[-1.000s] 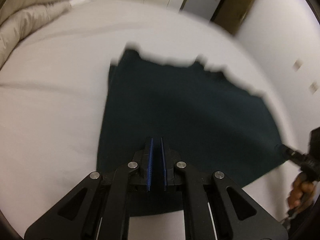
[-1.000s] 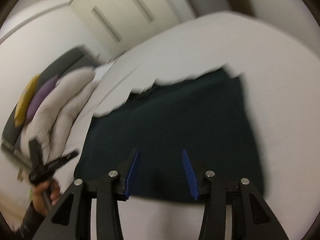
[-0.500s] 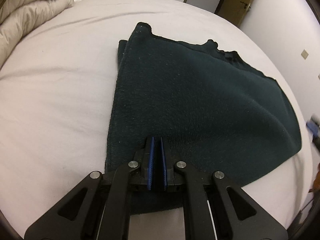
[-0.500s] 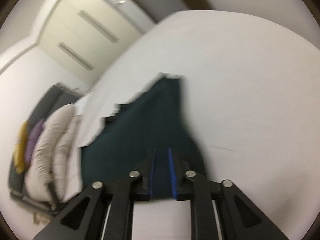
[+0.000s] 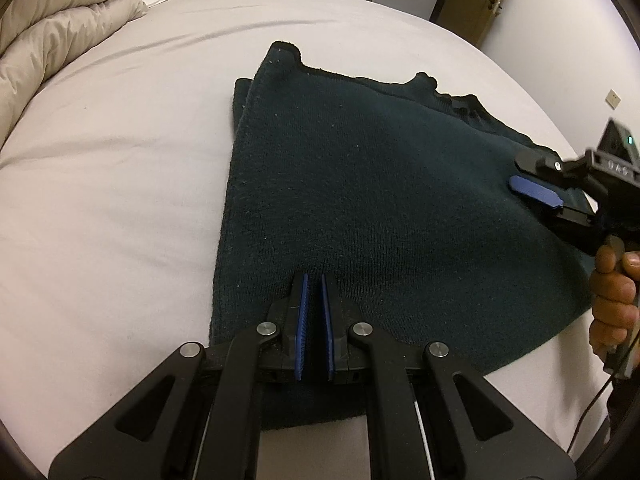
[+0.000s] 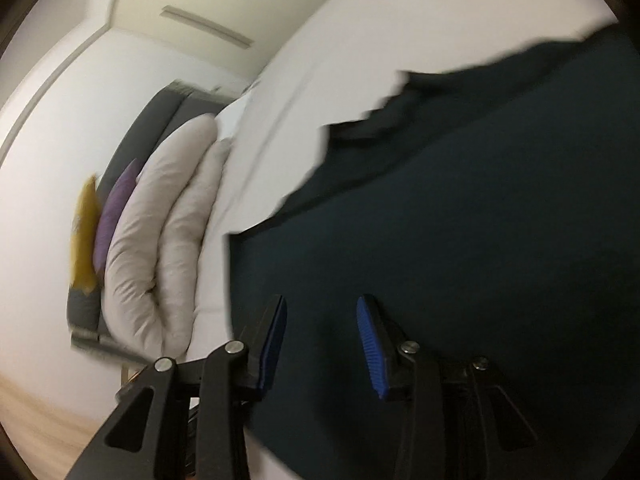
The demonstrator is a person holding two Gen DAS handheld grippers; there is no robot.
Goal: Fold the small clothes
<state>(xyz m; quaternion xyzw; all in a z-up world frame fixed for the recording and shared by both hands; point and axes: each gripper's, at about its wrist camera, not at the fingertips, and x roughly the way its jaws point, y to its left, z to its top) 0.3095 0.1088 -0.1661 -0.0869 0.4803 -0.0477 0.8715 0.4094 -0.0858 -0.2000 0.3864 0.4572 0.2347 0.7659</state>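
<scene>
A dark green knitted garment (image 5: 380, 208) lies spread on the white bed (image 5: 112, 184); it also fills the right wrist view (image 6: 480, 240). My left gripper (image 5: 313, 280) is shut on the garment's near hem, the fabric pinched between the blue pads. My right gripper (image 6: 320, 308) is open, its jaws apart over the garment's edge. It shows in the left wrist view (image 5: 560, 192) at the garment's right side, held by a hand (image 5: 614, 300).
A folded beige duvet (image 5: 60, 28) lies at the bed's far left, also in the right wrist view (image 6: 168, 240). Yellow and purple cushions (image 6: 100, 224) lean on a grey headboard. Wardrobes and a door (image 5: 468, 4) stand beyond the bed.
My right gripper has opened and moved back over the garment's right edge, coming into the left wrist view. My left gripper stays shut on the hem.
</scene>
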